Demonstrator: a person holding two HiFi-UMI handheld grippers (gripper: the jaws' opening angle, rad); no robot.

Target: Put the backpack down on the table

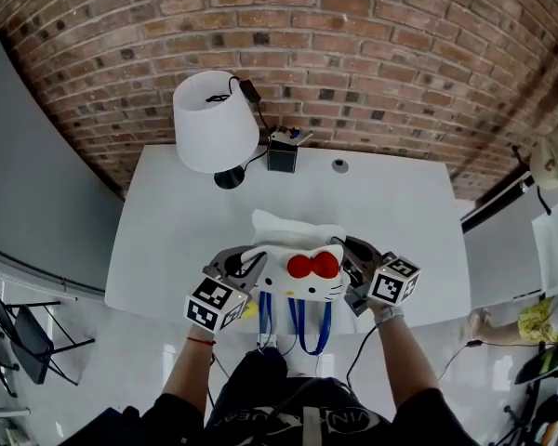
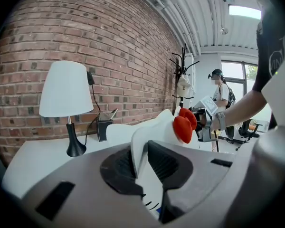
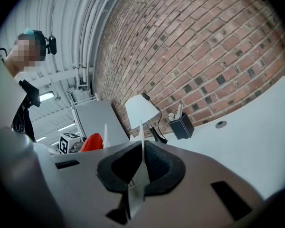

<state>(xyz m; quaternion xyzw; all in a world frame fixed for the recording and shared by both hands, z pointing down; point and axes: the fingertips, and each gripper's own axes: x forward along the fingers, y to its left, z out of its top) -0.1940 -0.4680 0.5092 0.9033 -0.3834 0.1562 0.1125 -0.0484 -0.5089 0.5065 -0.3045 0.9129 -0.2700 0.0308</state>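
Note:
A white cat-face backpack with a red bow hangs over the near edge of the white table, blue straps dangling below it. My left gripper is shut on the backpack's left edge; the left gripper view shows white fabric pinched between the dark pads. My right gripper is shut on the right edge, a thin white fold clamped between its pads. The bow and the right gripper show beyond the fabric.
A white-shaded lamp on a black base stands at the table's far left, with a black pen holder and a round grommet by the brick wall. A person stands far off by a coat rack.

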